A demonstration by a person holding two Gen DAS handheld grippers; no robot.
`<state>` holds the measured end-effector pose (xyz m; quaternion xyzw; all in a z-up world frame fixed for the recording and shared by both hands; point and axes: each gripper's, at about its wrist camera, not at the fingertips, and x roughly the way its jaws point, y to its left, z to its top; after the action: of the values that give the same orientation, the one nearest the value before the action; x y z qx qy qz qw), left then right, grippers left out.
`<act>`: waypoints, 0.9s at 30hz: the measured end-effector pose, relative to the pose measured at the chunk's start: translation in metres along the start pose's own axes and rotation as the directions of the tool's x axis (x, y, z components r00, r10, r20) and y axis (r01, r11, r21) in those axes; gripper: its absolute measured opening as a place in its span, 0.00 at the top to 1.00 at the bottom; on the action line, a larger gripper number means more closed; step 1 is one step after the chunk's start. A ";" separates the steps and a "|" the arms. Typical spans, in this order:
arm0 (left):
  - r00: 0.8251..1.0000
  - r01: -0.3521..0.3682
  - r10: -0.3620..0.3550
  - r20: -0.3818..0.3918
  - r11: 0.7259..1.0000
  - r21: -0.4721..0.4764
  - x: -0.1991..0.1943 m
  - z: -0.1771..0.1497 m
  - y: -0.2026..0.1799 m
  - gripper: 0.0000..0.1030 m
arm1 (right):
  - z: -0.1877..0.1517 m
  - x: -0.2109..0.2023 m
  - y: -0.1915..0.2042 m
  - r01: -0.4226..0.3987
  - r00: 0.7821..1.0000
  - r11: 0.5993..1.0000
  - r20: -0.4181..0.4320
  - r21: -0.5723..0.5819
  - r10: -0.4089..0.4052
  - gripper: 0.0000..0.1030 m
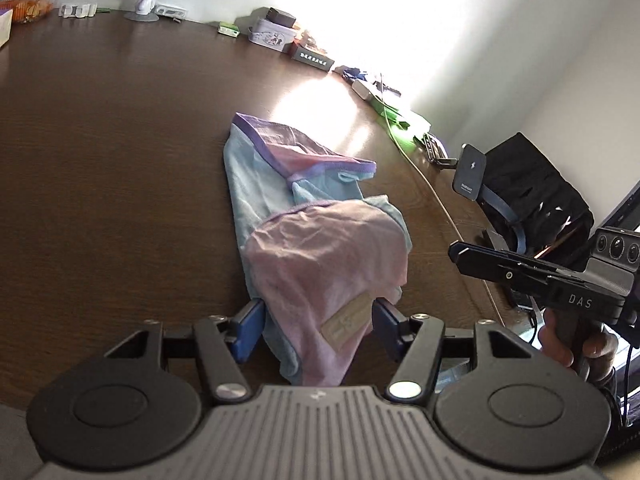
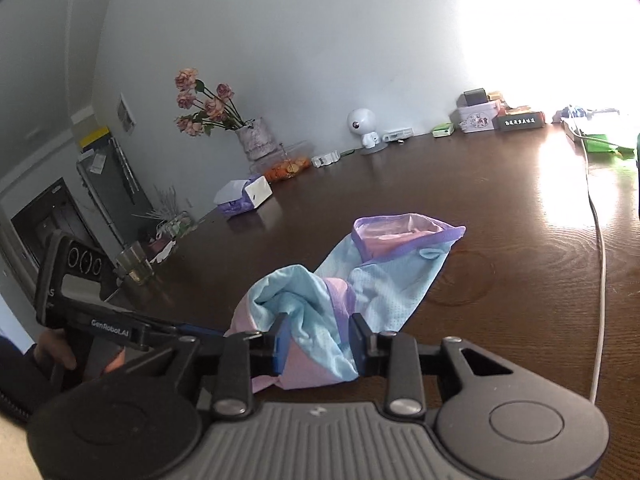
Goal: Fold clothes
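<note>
1. While the left wrist view looked down the dark wooden table (image 1: 100,140), the pastel pink, blue and purple garment (image 1: 316,240) lay folded lengthwise on it. The left gripper (image 1: 318,326) stood spread, blue pads either side of the garment's near end with its sewn label (image 1: 348,320), not pressing it. Right of the garment, a hand (image 1: 576,340) held the right gripper (image 1: 460,250); its state could not be told there.

2. From the right wrist view, the right gripper (image 2: 316,344) stood part-spread around the garment's (image 2: 380,280) bunched near end; whether its pads pinched the cloth could not be told. Left of the garment sat the left gripper's body (image 2: 100,320).
</note>
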<state>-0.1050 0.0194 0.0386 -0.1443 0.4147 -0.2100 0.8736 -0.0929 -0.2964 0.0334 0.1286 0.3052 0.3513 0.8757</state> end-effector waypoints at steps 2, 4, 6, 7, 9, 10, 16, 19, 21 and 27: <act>1.000 -0.005 0.005 0.012 0.999 -0.032 -0.003 0.012 0.009 0.41 | 0.007 0.015 -0.001 -0.014 1.000 1.000 -0.010 0.027 0.014 0.70; 1.000 0.028 -0.029 -0.003 0.997 -0.068 0.001 0.020 0.019 0.39 | 0.015 0.033 -0.001 -0.043 0.998 0.998 -0.033 0.046 0.044 0.65; 0.998 0.044 -0.049 -0.035 0.993 -0.112 0.010 0.024 0.028 0.40 | 0.017 0.053 0.003 -0.083 0.993 0.996 -0.086 0.022 0.085 0.55; 0.997 0.054 -0.060 -0.047 0.992 -0.117 0.015 0.025 0.030 0.49 | 0.016 0.064 0.003 -0.076 0.990 0.997 -0.115 0.015 0.078 0.56; 0.996 0.061 -0.067 -0.052 0.992 -0.107 0.023 0.028 0.032 0.92 | 0.015 0.083 0.001 -0.051 0.986 0.999 -0.158 0.012 0.053 0.80; 0.997 0.057 -0.061 -0.045 0.994 -0.094 0.026 0.031 0.032 0.92 | 0.018 0.091 -0.002 -0.042 0.985 0.999 -0.164 0.025 0.045 0.96; 0.985 -0.070 0.061 0.164 0.997 0.045 0.032 0.115 0.026 0.94 | 0.085 0.116 0.003 0.029 0.999 0.993 0.033 -0.113 -0.026 0.98; 0.905 -0.076 -0.001 0.426 0.984 0.163 -0.027 0.153 -0.016 0.93 | 0.134 0.090 0.039 0.116 0.952 0.958 0.304 -0.261 -0.032 1.00; 0.835 -0.149 -0.013 0.549 0.957 0.249 -0.067 0.146 -0.046 0.93 | 0.143 0.047 0.075 0.215 0.867 0.894 0.499 -0.392 0.010 1.00; 0.937 -0.168 0.090 0.337 0.963 0.211 -0.028 0.072 -0.038 0.93 | 0.082 0.014 0.064 0.199 0.903 0.891 0.430 -0.407 -0.006 1.00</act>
<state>-0.0742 0.0058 0.1177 -0.0439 0.2461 -0.1732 0.9526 -0.0679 -0.2411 0.1198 -0.0182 0.0298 0.3278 0.9441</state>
